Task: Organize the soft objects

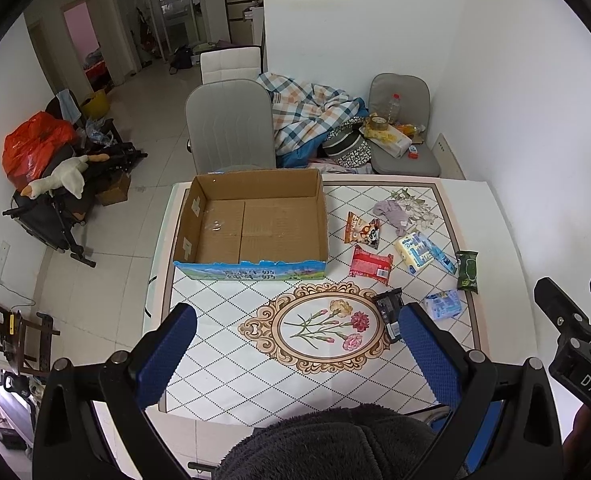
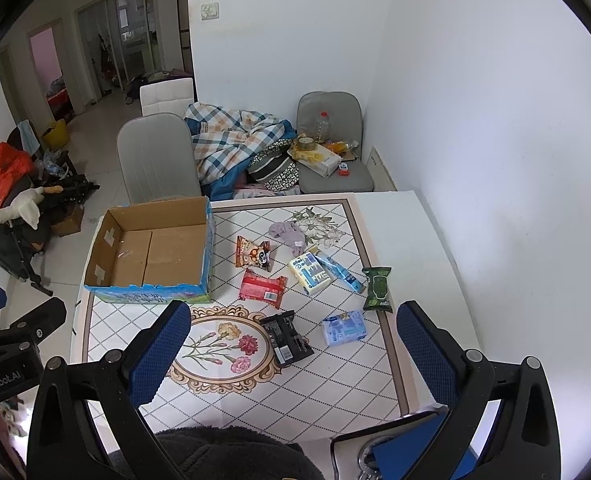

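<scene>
An open, empty cardboard box (image 1: 251,220) (image 2: 151,248) stands at the table's far left. To its right lie several soft packs: a panda snack bag (image 2: 252,253), a red pack (image 2: 262,289), a yellow-white tissue pack (image 2: 309,273), a green wipes pack (image 2: 377,289), a blue tissue pack (image 2: 344,327), a black packet (image 2: 287,338) and a lilac cloth (image 2: 287,233). My left gripper (image 1: 295,344) is open and empty above the near table edge. My right gripper (image 2: 291,344) is open and empty, hovering above the black packet.
The patterned table (image 1: 223,320) abuts a white wall on the right. Grey chairs (image 1: 231,124), a plaid blanket (image 1: 311,112) and clutter stand behind it. A dark fleece garment (image 1: 335,444) lies at the near edge.
</scene>
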`<state>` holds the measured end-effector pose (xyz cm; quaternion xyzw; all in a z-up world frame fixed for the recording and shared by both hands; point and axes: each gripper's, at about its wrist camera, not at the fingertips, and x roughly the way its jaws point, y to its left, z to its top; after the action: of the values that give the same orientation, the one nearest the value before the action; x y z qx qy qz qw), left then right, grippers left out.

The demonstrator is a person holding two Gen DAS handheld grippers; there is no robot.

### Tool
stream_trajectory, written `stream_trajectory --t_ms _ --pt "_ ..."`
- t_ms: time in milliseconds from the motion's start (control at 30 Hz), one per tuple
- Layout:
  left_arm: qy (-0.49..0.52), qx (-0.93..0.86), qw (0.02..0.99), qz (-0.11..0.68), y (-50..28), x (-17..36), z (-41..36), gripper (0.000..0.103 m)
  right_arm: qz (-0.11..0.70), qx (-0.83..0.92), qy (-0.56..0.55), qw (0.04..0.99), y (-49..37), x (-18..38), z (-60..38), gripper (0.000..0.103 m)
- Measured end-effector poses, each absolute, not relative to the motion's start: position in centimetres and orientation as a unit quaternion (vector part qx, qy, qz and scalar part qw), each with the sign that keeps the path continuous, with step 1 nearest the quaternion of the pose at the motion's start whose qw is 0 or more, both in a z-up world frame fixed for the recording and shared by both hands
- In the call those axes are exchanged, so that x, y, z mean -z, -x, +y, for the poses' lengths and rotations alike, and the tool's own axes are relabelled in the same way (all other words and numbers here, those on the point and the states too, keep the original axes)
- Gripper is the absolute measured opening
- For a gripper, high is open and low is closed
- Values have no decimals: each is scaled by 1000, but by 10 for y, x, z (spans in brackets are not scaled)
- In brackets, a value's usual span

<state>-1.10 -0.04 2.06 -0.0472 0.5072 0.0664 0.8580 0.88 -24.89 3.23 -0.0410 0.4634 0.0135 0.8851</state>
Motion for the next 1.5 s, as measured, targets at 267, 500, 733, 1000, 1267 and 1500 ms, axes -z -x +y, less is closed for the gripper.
stream_trajectory --t_ms 267,500,733,1000,1267,1500 --pt "50 -63 858 508 12 -21 -1 103 462 -7 40 886 -7 -32 -251 103" --pt "48 -64 859 506 11 -22 0 103 460 -7 39 887 -7 -32 -253 103" --pt "50 -64 859 505 11 -23 1 103 460 -8 38 887 -8 -33 -253 103" --pt "47 -69 861 501 14 -24 3 103 458 -7 38 888 -9 -35 -253 103" --pt "49 -81 864 495 15 -25 8 103 458 -8 39 888 -7 -35 -252 103" --pt "51 -82 865 492 16 -24 11 103 455 -9 40 889 -6 -36 -249 103"
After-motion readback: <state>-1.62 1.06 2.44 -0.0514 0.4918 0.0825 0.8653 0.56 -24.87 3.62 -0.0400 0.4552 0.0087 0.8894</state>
